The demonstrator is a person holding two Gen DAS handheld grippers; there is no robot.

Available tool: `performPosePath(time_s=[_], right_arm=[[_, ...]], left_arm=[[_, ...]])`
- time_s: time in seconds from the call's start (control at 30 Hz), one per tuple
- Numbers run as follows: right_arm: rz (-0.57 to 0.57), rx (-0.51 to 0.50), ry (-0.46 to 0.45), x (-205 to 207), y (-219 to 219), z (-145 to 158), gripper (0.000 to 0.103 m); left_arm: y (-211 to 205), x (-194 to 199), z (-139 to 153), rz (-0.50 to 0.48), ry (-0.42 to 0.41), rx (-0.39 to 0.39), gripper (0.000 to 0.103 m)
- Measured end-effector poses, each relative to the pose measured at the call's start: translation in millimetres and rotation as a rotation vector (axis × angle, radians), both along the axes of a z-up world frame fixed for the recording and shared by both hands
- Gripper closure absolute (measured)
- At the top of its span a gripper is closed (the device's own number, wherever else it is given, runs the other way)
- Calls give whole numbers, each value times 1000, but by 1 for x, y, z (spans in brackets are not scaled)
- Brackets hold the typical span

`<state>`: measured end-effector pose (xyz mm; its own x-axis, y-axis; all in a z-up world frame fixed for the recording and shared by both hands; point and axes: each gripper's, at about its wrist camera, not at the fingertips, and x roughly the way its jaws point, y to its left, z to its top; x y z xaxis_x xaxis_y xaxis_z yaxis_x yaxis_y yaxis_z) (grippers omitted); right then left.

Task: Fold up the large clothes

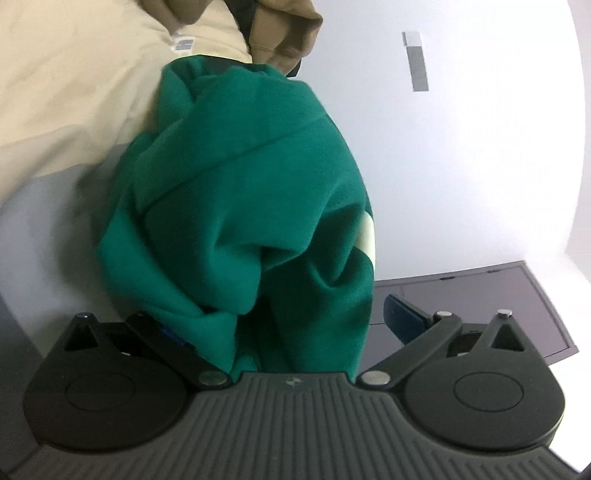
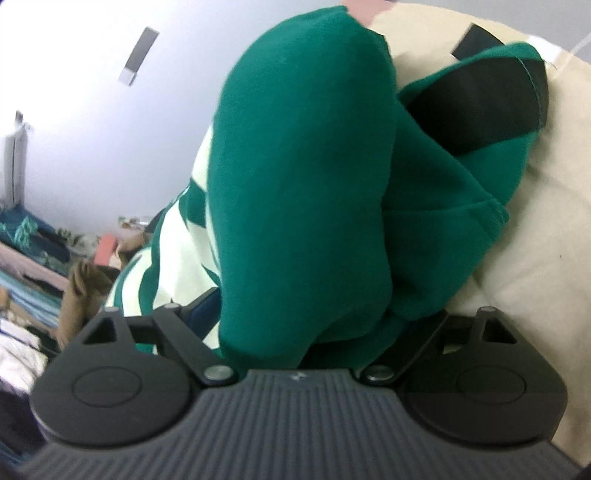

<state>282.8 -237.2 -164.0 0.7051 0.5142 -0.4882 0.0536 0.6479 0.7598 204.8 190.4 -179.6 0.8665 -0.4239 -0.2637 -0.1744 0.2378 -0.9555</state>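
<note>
A large green garment [image 1: 240,192] with cream stripes hangs bunched in front of both cameras. In the left wrist view its folds drop between the fingers of my left gripper [image 1: 288,325]; the jaws stand wide, one blue pad [image 1: 402,314] is bare, and the other is buried in cloth. In the right wrist view the green garment [image 2: 303,177], with cream stripes at the left and a black patch [image 2: 476,103], drapes over my right gripper [image 2: 295,328]. The fingertips are hidden under the fabric.
A person in a beige top [image 1: 66,85] with a tan sleeve [image 1: 288,33] stands close behind the garment. White wall [image 1: 480,166] and a dark panel [image 1: 498,295] lie to the right. Piled clothes and bedding [image 2: 40,258] lie at the far left of the right wrist view.
</note>
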Motion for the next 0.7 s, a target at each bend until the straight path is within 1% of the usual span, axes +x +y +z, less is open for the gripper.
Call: performPosePath(time_s=[0.07, 0.1, 0.2, 0.23, 0.3, 0.37, 0.43, 0.5, 0.57, 0.6, 0.63, 0.67, 0.7], right_arm=[[12, -38, -17, -4, 3, 4, 13], [17, -51, -24, -6, 4, 6, 13], [25, -68, -34, -5, 2, 6, 13], [27, -72, -35, -5, 1, 7, 13], [30, -80, -41, -5, 2, 8, 12], [26, -68, -53, -10, 3, 6, 11], [-1, 8, -56, -17, -7, -2, 11], [-59, 137, -35, -18, -23, -7, 9], [-93, 236, -2, -13, -33, -10, 5], [-105, 261, 10, -10, -36, -11, 2], [-117, 285, 19, -7, -38, -12, 0], [-132, 308, 25, -5, -40, -14, 0], [-155, 340, 35, -2, -42, -17, 0]], left_arm=[[0, 7, 1, 9, 38, -19, 0], [-1, 9, 3, 7, 56, -14, 0], [-7, 24, 12, 19, 99, 36, 0], [-8, 27, 11, 29, 117, 38, 0], [-10, 33, 0, 62, 158, 12, 0], [-9, 38, -10, 78, 171, -7, 0], [-8, 40, -17, 76, 160, -2, 0], [-8, 37, -19, 79, 154, -4, 2], [-8, 31, -20, 83, 161, 20, 9], [-7, 32, -19, 88, 164, 25, 12], [-7, 31, -19, 94, 166, 28, 16], [-8, 30, -20, 97, 168, 37, 21], [-11, 27, -17, 96, 170, 50, 24]])
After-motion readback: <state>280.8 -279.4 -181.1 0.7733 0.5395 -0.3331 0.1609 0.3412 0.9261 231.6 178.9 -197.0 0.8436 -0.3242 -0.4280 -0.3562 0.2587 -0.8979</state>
